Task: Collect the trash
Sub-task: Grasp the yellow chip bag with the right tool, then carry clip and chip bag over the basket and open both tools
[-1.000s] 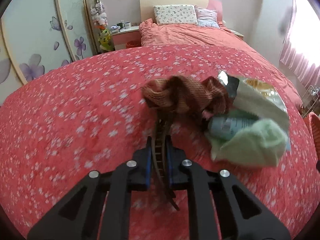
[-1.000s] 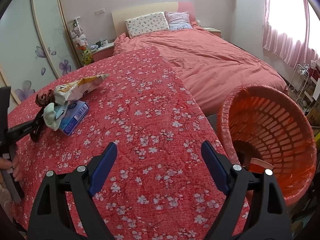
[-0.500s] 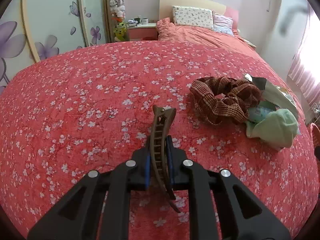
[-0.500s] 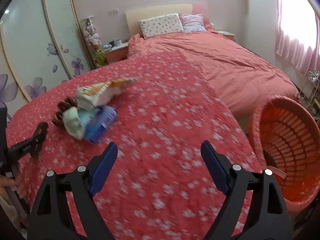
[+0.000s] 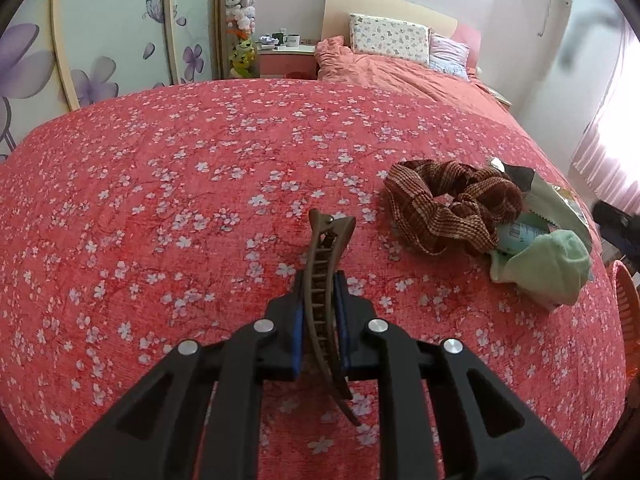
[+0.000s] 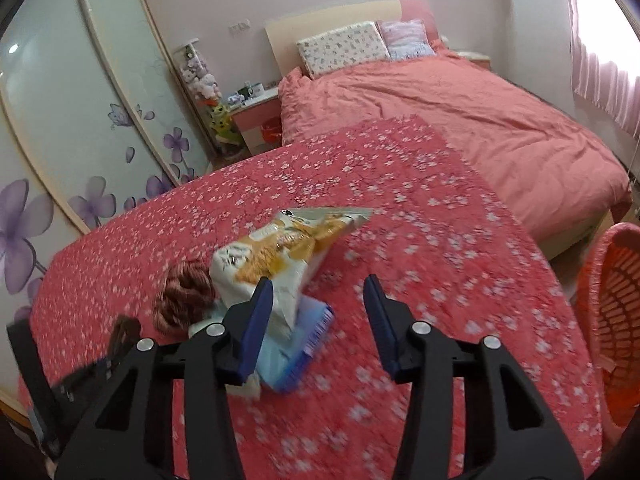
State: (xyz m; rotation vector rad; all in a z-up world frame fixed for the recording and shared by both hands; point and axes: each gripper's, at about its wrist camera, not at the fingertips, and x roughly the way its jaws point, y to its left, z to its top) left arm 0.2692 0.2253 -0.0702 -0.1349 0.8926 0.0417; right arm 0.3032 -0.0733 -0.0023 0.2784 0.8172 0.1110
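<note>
My left gripper (image 5: pixel 318 284) is shut on a brown hair clip (image 5: pixel 326 280), held above the red floral cloth. To its right lie a brown plaid scrunchie (image 5: pixel 452 206), a snack bag (image 5: pixel 556 208) and a green sock (image 5: pixel 548 268). In the right wrist view my right gripper (image 6: pixel 318 294) is open and empty, close over the orange-and-white snack bag (image 6: pixel 280 260), which rests on a blue tissue pack (image 6: pixel 304 340) beside the scrunchie (image 6: pixel 184 296). The left gripper with the clip (image 6: pixel 120 332) shows at the lower left.
An orange plastic basket (image 6: pixel 612 312) stands at the right beyond the cloth's edge. A bed (image 6: pixel 460 120) with pillows lies behind. A wardrobe with flower decals (image 6: pixel 80 120) and a nightstand (image 6: pixel 256 116) are at the left.
My left gripper has pulled the hair clip back and away from the scrunchie pile. My right gripper has swung left from the basket and closed in on the snack bag.
</note>
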